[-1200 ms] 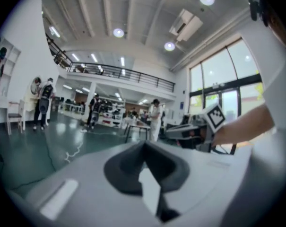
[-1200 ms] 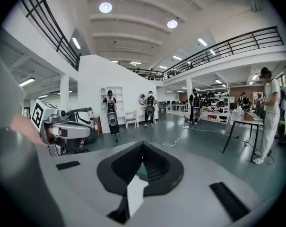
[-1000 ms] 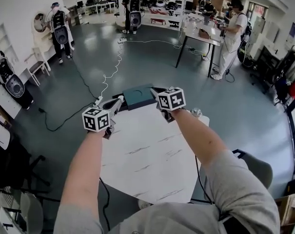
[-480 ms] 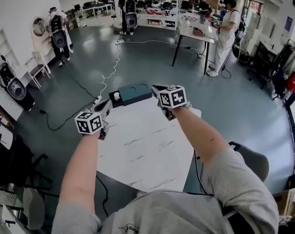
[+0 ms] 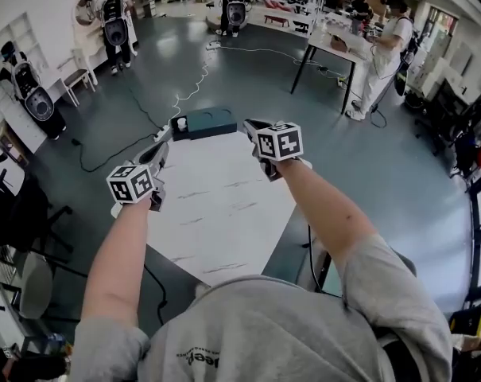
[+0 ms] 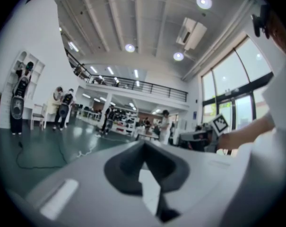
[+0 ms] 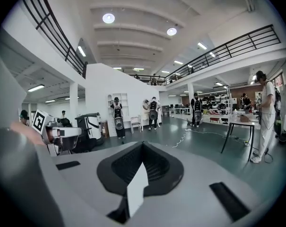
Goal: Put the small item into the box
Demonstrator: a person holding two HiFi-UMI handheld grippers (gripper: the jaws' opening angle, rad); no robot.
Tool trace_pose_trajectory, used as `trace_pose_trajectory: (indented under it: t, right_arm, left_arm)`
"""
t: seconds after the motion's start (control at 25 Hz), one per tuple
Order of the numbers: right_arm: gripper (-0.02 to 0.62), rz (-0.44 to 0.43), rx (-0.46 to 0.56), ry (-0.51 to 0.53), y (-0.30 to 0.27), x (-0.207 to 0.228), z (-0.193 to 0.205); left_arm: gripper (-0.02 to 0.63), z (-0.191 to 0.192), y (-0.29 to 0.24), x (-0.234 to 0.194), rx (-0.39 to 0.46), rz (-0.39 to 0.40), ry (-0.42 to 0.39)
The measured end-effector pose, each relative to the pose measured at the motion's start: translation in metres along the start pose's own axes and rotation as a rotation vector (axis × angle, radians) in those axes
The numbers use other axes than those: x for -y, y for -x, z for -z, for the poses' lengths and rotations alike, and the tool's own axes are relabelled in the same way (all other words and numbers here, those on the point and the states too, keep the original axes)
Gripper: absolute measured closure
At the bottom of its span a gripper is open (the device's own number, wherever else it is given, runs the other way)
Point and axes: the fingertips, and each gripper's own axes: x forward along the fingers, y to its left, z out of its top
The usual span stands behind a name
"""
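In the head view a dark teal box (image 5: 210, 122) lies at the far edge of the white table (image 5: 224, 213). A small white item (image 5: 181, 122) sits at the box's left end, in a black part of it. My left gripper (image 5: 162, 138) hangs above the table's left edge, short of the box, and is shut on nothing. My right gripper (image 5: 250, 124) is just right of the box. In the left gripper view (image 6: 143, 145) and the right gripper view (image 7: 142, 148) the jaws meet with nothing between them; neither view shows the box.
Several people with gear stand on the grey floor beyond the table. A white cable (image 5: 194, 82) runs across the floor. A black-legged table (image 5: 329, 50) stands at the back right. A chair (image 5: 25, 281) is at the near left.
Both grippers have drawn back from the box toward me, the left one also out to the left. The white item now shows at the box's left end.
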Motion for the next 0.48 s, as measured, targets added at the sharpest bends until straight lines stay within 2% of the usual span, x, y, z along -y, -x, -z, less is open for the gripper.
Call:
trace_pose_trajectory:
  t: [0.24, 0.36, 0.48]
  right_arm:
    - [0.590, -0.067, 0.009, 0.062, 0.040, -0.010, 0.001]
    - [0.589, -0.105, 0.000, 0.095, 0.052, -0.015, 0.011]
    - [0.589, -0.134, 0.001, 0.086, 0.061, -0.016, 0.016]
  left_arm:
    - [0.603, -0.005, 0.015, 0.065, 0.025, -0.008, -0.020]
    - [0.603, -0.001, 0.025, 0.085, 0.035, -0.023, -0.025]
    - [0.603, 0.004, 0.031, 0.101, 0.033, -0.037, -0.032]
